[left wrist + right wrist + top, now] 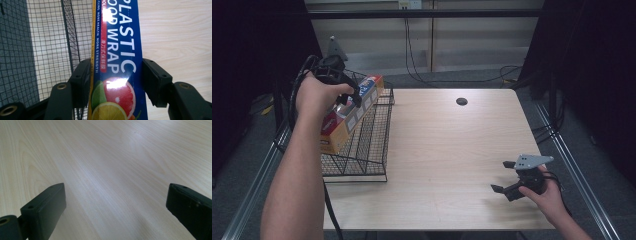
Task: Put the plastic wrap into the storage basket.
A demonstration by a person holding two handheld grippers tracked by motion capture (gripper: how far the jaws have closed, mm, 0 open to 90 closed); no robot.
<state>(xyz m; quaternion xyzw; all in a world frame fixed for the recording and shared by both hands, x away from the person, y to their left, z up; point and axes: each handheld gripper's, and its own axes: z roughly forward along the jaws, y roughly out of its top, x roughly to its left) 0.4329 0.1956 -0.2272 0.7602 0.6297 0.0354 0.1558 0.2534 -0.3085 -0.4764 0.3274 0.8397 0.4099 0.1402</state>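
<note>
Box [117, 65] of plastic wrap: long, glossy blue, citrus-printed | pinched by left gripper [116, 77] over wire basket [367, 145], table's left edge | right gripper [507, 177] spread wide.

Wire rack [364, 145] at the left edge of the desk [452, 150]. Plastic wrap box [347, 117] lying aslant over the rack, between the jaws of the left hand-held gripper [352, 97]. Right hand-held gripper [503, 176] low near the desk's front right corner, well apart from the rack.
</note>
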